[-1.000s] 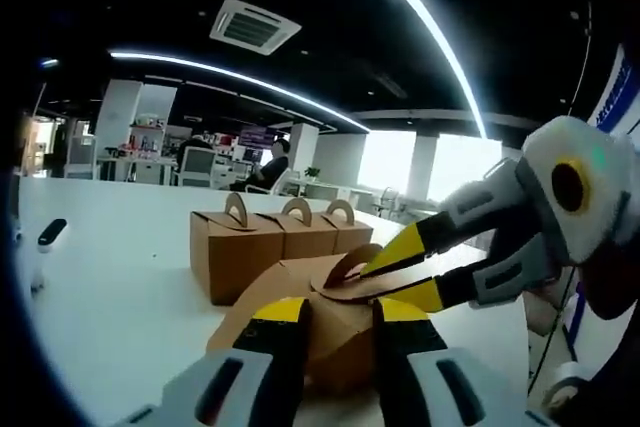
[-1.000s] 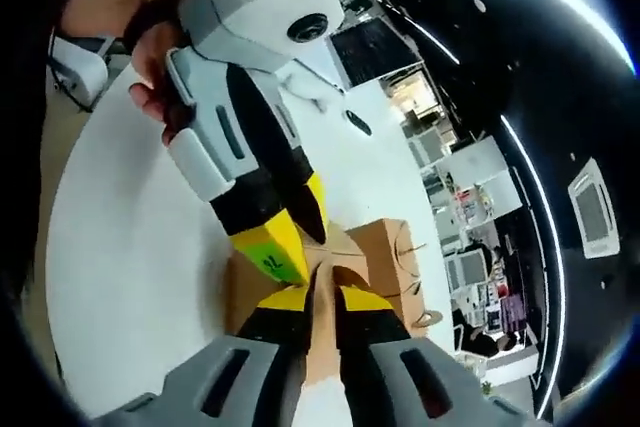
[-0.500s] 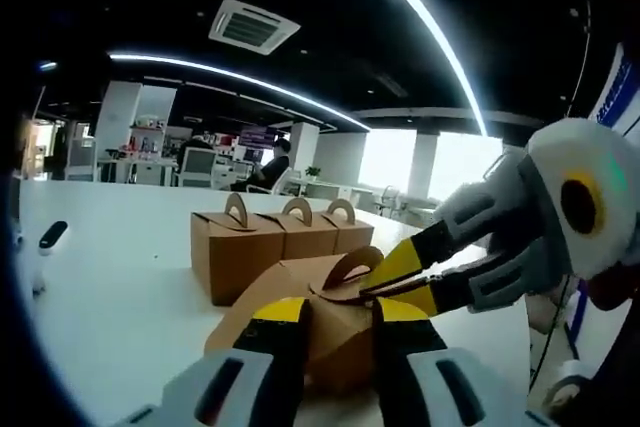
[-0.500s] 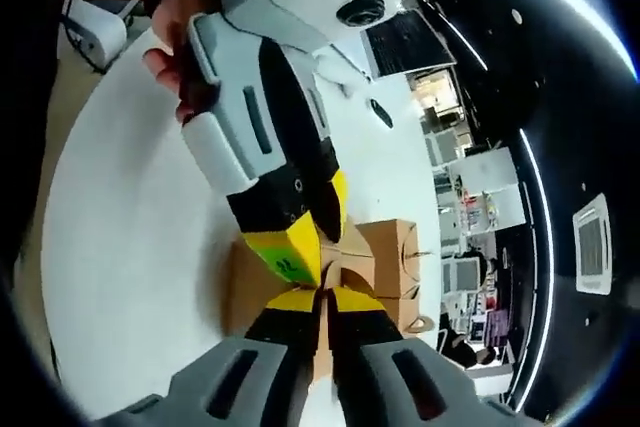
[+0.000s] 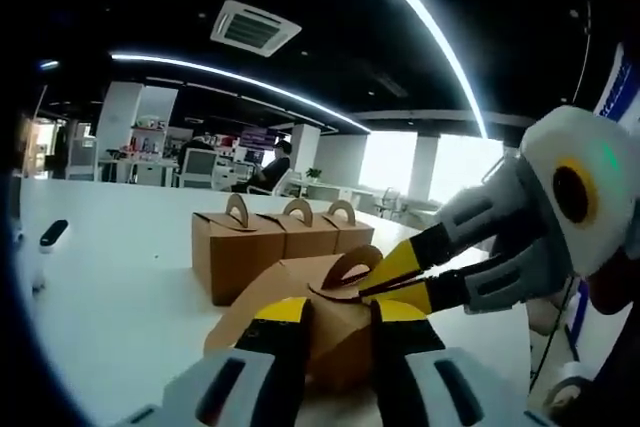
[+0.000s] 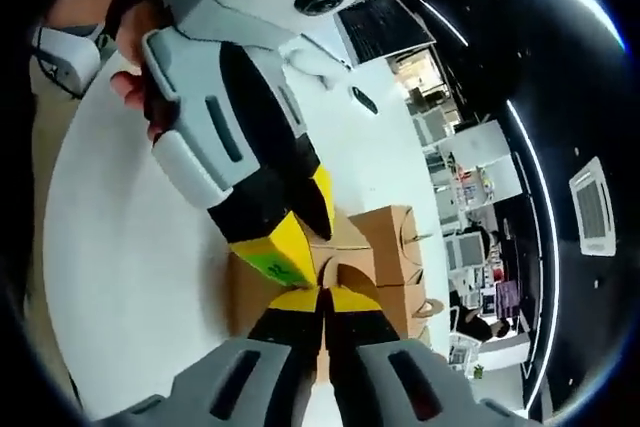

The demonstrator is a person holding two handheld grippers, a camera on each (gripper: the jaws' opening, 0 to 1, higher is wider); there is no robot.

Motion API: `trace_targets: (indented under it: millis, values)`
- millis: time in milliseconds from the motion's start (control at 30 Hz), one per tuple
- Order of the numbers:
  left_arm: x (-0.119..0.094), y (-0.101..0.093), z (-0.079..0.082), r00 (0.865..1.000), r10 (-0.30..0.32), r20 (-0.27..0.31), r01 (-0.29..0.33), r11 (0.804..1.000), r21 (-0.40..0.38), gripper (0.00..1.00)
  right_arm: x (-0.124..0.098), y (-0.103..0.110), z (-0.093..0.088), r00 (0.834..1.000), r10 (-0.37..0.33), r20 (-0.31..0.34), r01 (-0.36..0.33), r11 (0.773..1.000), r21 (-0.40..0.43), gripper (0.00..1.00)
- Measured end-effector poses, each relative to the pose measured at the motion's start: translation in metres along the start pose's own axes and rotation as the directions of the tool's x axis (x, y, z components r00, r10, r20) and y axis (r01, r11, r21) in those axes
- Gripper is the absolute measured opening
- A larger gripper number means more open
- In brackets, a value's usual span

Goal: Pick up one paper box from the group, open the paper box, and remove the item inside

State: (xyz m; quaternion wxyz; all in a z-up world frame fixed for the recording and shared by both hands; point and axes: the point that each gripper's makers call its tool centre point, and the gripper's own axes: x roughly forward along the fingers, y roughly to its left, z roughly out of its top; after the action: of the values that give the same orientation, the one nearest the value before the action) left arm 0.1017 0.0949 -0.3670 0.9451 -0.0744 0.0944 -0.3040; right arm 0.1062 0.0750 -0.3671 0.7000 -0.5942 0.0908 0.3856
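Observation:
A brown paper box with an arched handle lies on the white table. My left gripper is shut on the box's body, one yellow tip on each side. From the right, my right gripper comes in, shut on the handle flap at the box top. In the right gripper view my right gripper pinches that thin flap, and the left gripper reaches down from the upper left onto the same box. Three more boxes stand in a row behind it.
A small black object lies on the table at the left. In the right gripper view a laptop sits farther along the table, and a hand holds the left gripper. A person sits at desks in the background.
Both grips hold as before. The right gripper's view has shifted and rolled a little; the box and the row behind it have not moved.

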Motion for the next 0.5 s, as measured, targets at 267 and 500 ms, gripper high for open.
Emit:
trace_targets:
  millis: [267,500]
  values:
    - [0.000,-0.002,0.001,1.000,0.011,-0.011,-0.010,1.000,0.019,0.26,-0.006,-0.010,0.001,0.991,-0.111,0.075,0.105,0.990,0.090,0.02]
    - [0.003,0.000,0.001,1.000,0.011,-0.017,-0.011,1.000,0.018,0.26,-0.010,-0.020,-0.001,0.970,-0.176,0.170,0.127,0.956,0.265,0.02]
